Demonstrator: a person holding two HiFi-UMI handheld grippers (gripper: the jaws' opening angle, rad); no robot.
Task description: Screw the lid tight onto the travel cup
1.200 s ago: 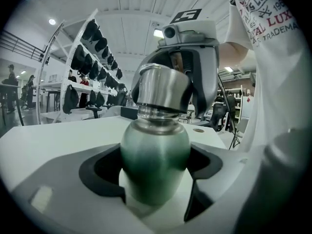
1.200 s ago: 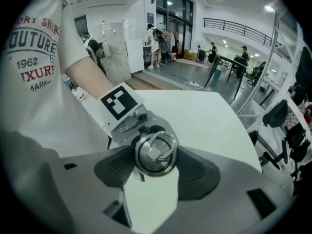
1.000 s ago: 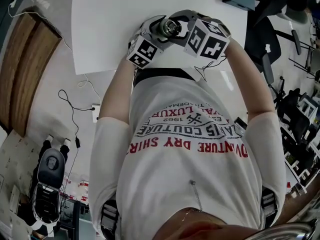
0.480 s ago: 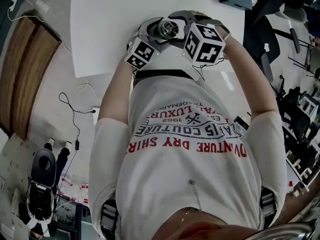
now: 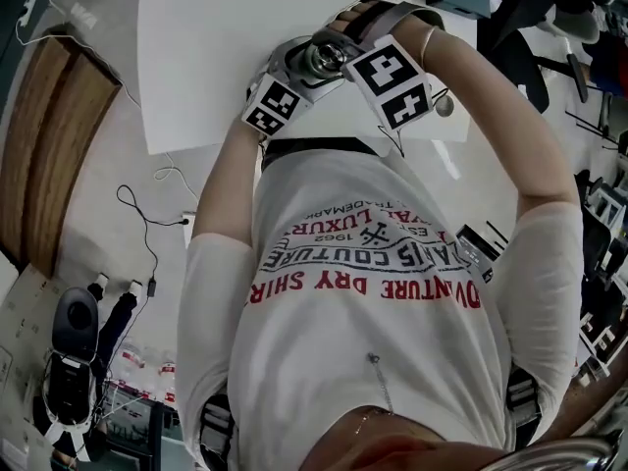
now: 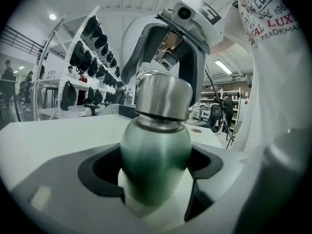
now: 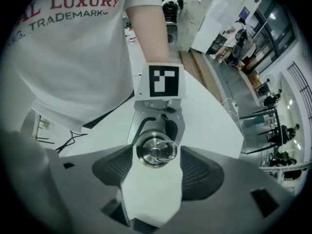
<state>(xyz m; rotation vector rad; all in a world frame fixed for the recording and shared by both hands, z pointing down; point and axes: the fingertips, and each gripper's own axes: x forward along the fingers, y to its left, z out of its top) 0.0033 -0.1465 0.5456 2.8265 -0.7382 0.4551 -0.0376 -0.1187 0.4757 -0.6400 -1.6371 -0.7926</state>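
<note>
My left gripper (image 6: 156,172) points nearly level, jaws clamped on the green metal travel cup (image 6: 155,145). My right gripper (image 7: 156,165) points steeply down. Its jaws have just been opening, pads slightly clear of the round steel lid (image 7: 156,150) between them.

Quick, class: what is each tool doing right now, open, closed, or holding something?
Left tool: closed on the cup.
Right tool: open; its jaws have just been opening, with the lid between them.
</note>
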